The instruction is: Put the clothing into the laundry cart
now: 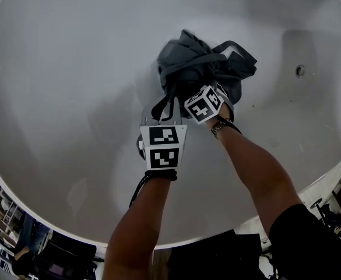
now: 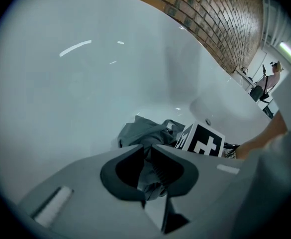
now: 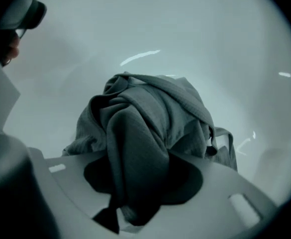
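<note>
Left gripper (image 2: 149,158) pinches a thin fold of the crumpled dark grey fabric garment (image 1: 205,60) between its nearly closed jaws. The right gripper (image 3: 135,178) is clamped on a thicker, bunched fold of the same garment, which fills the gap between its jaws. The garment lies in a heap on the bottom of a large round glossy white tub (image 1: 65,69). In the head view both grippers point steeply down, close beside each other, with the person's bare forearms (image 1: 257,168) behind them.

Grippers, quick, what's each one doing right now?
Left gripper: closed on a fold of the grey garment.
Right gripper: closed on the grey garment too.
</note>
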Available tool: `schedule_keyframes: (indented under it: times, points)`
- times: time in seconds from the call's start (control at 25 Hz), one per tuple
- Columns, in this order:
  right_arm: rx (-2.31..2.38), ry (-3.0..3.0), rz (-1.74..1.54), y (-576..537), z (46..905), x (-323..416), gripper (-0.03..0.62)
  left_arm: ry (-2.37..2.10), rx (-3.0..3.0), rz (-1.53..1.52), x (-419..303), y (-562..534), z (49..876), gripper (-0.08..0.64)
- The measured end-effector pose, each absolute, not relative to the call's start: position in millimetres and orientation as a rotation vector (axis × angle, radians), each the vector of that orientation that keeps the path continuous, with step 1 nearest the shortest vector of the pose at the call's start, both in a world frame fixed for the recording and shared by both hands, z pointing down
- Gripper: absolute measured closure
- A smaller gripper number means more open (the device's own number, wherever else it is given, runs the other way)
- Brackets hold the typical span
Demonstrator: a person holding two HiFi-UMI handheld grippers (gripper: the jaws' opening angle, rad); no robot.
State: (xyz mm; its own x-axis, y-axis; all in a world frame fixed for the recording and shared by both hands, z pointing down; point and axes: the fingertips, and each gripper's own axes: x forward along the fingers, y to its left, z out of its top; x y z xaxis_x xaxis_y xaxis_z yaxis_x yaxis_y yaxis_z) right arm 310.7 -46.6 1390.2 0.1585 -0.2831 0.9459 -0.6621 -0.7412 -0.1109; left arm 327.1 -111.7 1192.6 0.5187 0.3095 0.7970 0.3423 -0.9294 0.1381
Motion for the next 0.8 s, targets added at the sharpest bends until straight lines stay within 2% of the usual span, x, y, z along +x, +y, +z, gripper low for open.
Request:
schedule_keyframes:
  times: [0.44, 0.8]
  points:
    - [2.199, -0.989, 1.59, -30.9, 1224.2, 316.0, 0.422, -0.495, -2.766, -1.372, 347.5, -96.6, 1047.7, 0.517]
    - [2.302, -1.153, 1.492, -32.4, 1040.9, 314.6, 0.422, -0.331, -2.859, -1.354, 327.8, -89.9, 912.1, 0.517]
